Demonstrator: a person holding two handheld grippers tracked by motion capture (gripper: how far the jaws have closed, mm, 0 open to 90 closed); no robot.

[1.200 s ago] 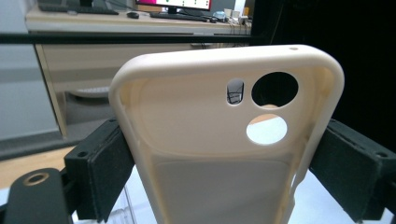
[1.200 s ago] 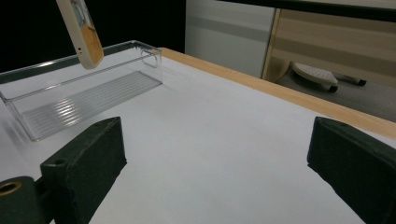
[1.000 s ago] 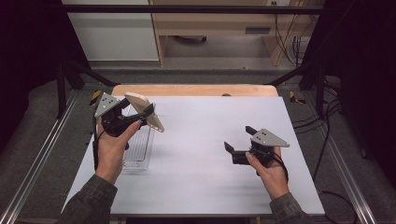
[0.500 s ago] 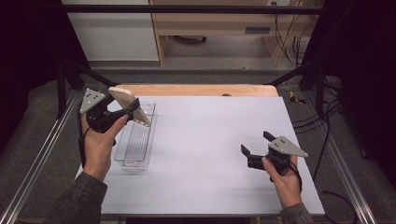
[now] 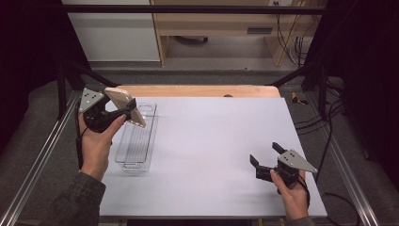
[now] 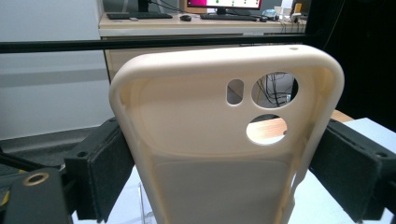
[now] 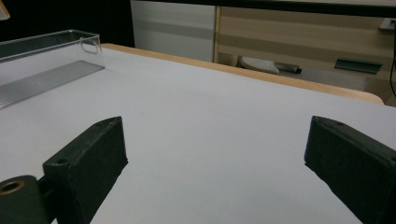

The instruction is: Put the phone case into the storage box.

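Left hand-held gripper [image 5: 126, 111] has shifted toward 9 o'clock, jaws clamped on the cream phone case [image 5: 125, 105], held above the clear tray [image 5: 136, 141]. Right hand-held gripper [image 5: 264, 161] drew back to 5 o'clock, wide open, empty. Placement into tray likely next.

Tray [image 5: 135, 146]: on desk [image 5: 211, 141], left side
Phone case [image 5: 124, 106]: in left gripper [image 5: 123, 112], above tray
Right gripper [image 5: 264, 159]: desk's right, near edge

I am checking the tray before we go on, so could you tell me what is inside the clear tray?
The clear tray shows just its ribbed floor. Its far end is partly covered in the high view by the phone case clamped in the left gripper, so that corner is unconfirmed.
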